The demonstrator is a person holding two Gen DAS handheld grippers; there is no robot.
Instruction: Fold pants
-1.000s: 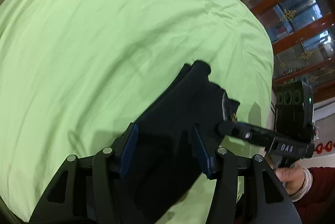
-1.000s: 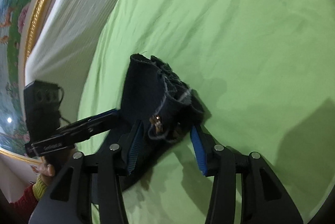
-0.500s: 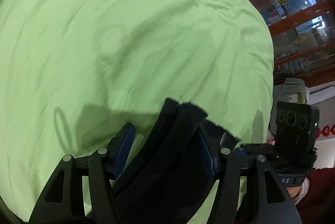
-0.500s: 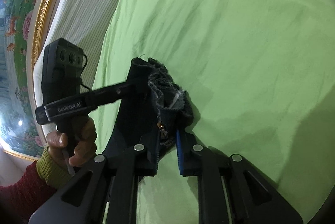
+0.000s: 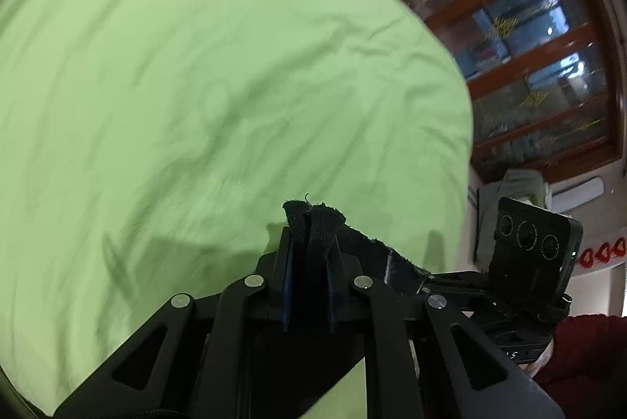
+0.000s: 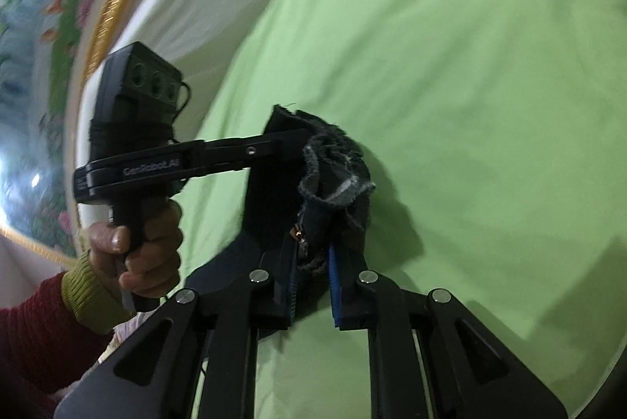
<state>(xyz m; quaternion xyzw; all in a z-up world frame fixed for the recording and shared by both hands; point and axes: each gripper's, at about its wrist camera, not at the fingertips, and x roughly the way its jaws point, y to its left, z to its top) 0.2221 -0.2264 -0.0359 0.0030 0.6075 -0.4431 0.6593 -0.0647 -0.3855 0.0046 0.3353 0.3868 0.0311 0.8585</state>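
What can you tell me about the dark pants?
The pants are dark, almost black, thick cloth with frayed, paler hems and a small brassy zipper pull. They are bunched in folds, lifted over the green bedsheet. The left gripper pinches one end, the right gripper the zipper end, both jaws shut on the cloth.

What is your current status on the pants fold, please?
Left gripper shut on pants. Right gripper shut on the same edge. Pants held up off the green sheet. Nothing in the way.

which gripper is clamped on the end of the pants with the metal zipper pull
The right gripper: the zipper pull sits above its fingers. The left gripper pinches plain pants hem.
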